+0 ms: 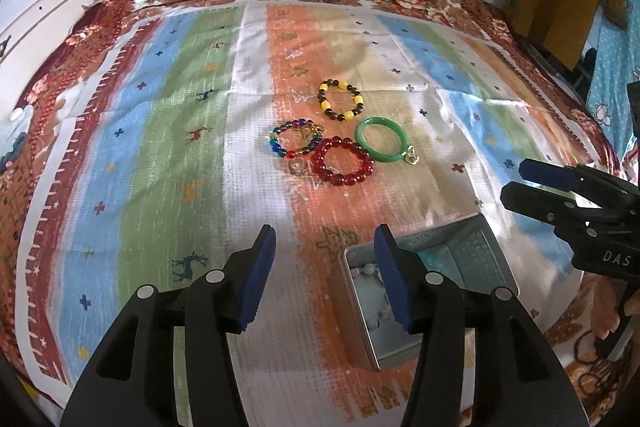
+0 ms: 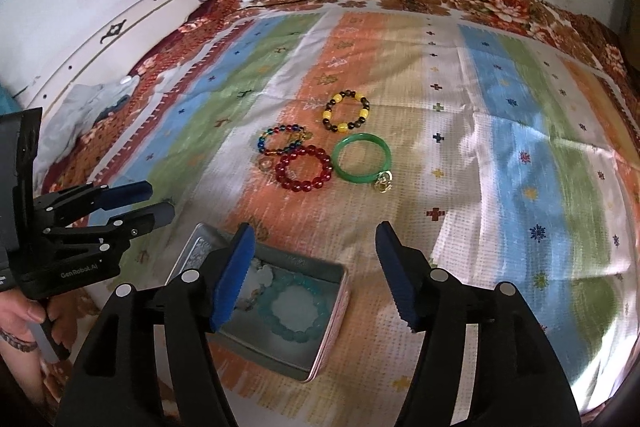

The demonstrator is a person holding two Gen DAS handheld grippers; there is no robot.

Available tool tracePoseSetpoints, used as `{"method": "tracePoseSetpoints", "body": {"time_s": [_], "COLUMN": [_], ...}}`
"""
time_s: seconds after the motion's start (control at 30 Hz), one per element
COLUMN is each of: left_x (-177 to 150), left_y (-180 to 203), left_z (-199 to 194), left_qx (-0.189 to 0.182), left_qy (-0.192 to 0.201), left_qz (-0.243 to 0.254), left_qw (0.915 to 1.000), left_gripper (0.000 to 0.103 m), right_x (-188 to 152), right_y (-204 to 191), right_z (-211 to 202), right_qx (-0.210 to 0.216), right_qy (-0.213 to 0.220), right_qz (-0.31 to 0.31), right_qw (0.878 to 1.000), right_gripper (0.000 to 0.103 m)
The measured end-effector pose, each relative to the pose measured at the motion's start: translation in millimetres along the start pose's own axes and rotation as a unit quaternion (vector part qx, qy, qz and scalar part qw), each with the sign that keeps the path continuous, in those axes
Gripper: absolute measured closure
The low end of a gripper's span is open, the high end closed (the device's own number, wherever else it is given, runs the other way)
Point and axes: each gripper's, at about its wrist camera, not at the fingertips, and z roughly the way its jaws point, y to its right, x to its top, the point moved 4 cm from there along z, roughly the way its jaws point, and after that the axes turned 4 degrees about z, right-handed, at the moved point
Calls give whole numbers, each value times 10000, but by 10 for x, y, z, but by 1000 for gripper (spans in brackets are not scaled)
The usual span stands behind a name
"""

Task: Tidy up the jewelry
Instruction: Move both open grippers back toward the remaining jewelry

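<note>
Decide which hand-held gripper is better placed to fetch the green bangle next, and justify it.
Right, probably. The green bangle lies almost straight ahead of the right hand-held gripper, which is open and empty. For the left hand-held gripper it sits off to the right.

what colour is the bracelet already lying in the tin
Pale blue beads: the bracelet in the open tin shows best in the right wrist view.
</note>
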Motion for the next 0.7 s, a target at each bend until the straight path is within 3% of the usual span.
{"method": "tracePoseSetpoints", "body": {"time_s": [0.27, 0.7], "left_x": [144, 347], "left_y": [-37, -153], "left_z": [164, 504], "left_qx": [111, 314], "left_qy": [-128, -443], "left_qz": [40, 76], "left_qw": [9998, 9985], "left_gripper": [51, 51], "right_x": [129, 315], "right_y": [98, 361], "right_z": [169, 439], "right_qx": [103, -230], "right_qy": [-228, -498], "right_qz": [230, 441], "right_qw": [9994, 9975], "right_gripper": [40, 40]}}
